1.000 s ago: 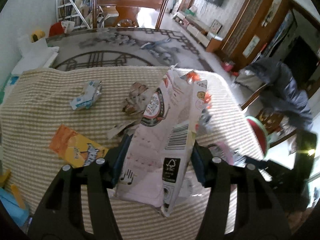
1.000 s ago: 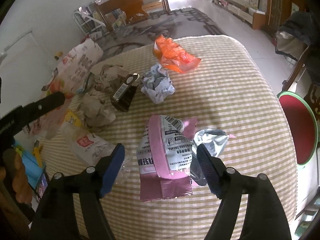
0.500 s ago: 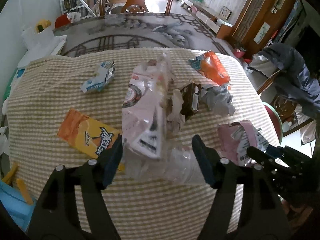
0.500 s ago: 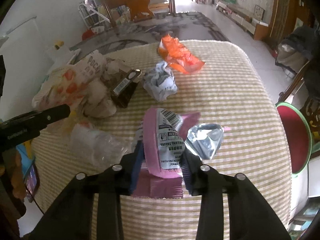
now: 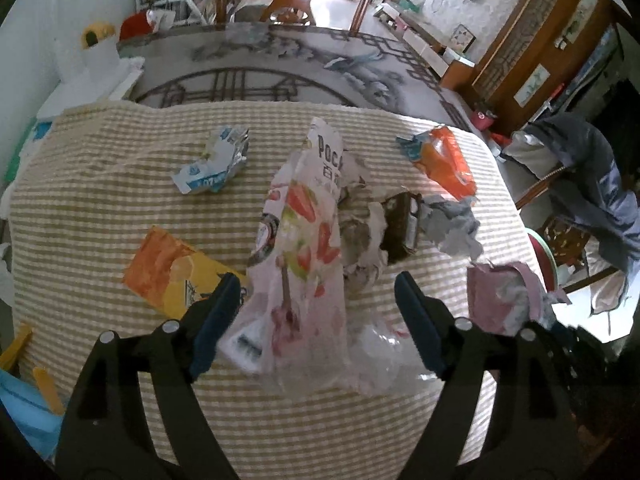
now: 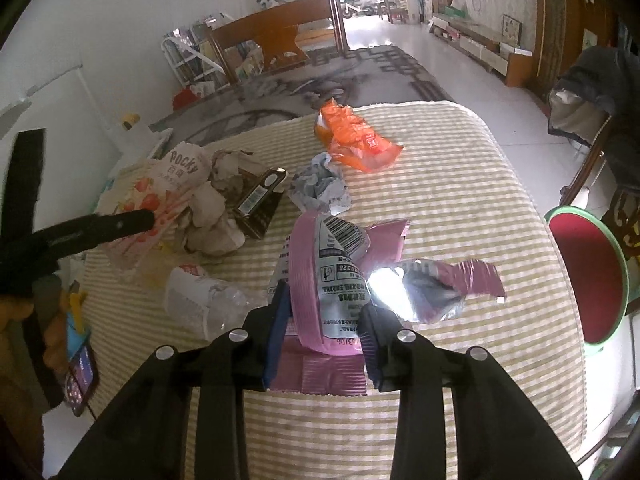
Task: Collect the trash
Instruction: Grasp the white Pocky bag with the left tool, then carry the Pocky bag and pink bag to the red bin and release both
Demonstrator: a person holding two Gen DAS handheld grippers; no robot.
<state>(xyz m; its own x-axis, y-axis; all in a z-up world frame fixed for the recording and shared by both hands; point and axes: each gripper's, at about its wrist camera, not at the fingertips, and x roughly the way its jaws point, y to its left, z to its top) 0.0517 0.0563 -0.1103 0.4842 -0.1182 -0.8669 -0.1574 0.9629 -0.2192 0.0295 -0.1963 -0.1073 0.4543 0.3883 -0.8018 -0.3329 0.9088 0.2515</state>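
Trash lies on a table with a yellow striped cloth (image 5: 100, 184). My left gripper (image 5: 316, 320) is open above the near end of a pink Pocky bag (image 5: 304, 248), which lies loose on the pile. My right gripper (image 6: 324, 320) is shut on a pink foil wrapper (image 6: 328, 268) and holds it just above the cloth. The Pocky bag (image 6: 160, 196) also shows at the left of the right wrist view, with the left gripper's arm over it.
Other trash: an orange box (image 5: 172, 272), a blue-white wrapper (image 5: 212, 164), an orange bag (image 6: 352, 140), crumpled grey paper (image 6: 320, 188), a dark wrapper (image 6: 260, 200), brown paper (image 6: 212, 220), a clear plastic bottle (image 6: 200, 300). A red stool (image 6: 584, 276) stands at the right.
My left gripper has opened and let the Pocky bag drop onto the pile, then drawn back. My right gripper has closed on the pink wrapper and lifted it.
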